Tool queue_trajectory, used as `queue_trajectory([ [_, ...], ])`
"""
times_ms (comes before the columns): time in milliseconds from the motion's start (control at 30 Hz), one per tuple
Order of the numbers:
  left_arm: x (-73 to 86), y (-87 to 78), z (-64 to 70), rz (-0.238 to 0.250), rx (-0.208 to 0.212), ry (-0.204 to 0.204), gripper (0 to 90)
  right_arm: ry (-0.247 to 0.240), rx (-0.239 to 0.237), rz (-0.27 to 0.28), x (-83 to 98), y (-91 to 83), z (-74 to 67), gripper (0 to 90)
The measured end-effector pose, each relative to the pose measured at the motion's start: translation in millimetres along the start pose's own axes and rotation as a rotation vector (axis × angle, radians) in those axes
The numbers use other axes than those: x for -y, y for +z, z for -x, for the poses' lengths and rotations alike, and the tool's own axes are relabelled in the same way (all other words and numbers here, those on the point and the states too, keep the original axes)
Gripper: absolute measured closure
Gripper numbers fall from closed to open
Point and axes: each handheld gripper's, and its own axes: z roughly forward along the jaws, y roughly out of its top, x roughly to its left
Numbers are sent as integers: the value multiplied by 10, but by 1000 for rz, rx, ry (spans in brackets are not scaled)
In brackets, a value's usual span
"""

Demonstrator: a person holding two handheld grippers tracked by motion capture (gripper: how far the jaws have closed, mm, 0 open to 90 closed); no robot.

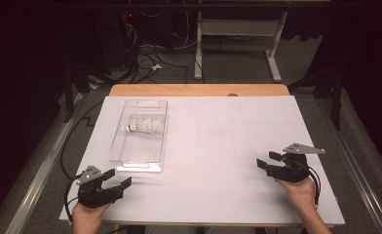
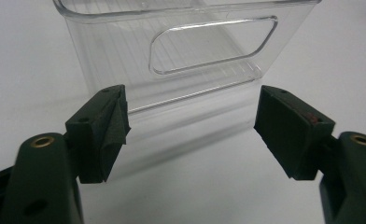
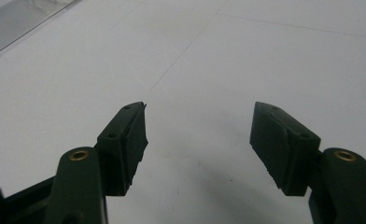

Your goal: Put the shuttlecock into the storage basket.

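A clear plastic tray (image 1: 125,158) lies lengthwise on the left half of the white table, and a white shuttlecock (image 1: 144,127) rests on its side inside it. My left gripper (image 1: 116,179) sits near the table's front left corner, just short of the tray's near end, jaws open and empty. Seen from the left gripper view, the tray's handle wall (image 2: 125,56) stands right ahead of the gap between the jaws (image 2: 190,126). My right gripper (image 1: 268,160) rests at the front right, pointing left, open with bare table between its jaws (image 3: 200,135).
The white board (image 1: 218,146) covers a wooden table whose far edge (image 1: 199,89) shows beyond it. Dark floor with cables (image 1: 145,61) and a white desk frame (image 1: 238,44) lie behind. A corner of the tray (image 3: 17,21) shows at top left in the right gripper view.
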Motion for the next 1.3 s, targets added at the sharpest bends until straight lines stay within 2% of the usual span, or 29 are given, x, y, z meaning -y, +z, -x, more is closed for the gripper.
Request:
queue_trajectory([
  [467, 3, -17, -9, 5, -4, -3, 272, 29, 5, 25, 117, -134, 41, 360],
  [900, 11, -25, -8, 2, 0, 1, 276, 42, 37, 39, 224, -243, 91, 334],
  [1167, 21, -54, -28, 12, -13, -9, 276, 55, 35, 41, 306, -297, 109, 329],
  [1300, 26, -67, -46, 18, -14, -21, 276, 63, 38, 69, 352, -352, 113, 319],
])
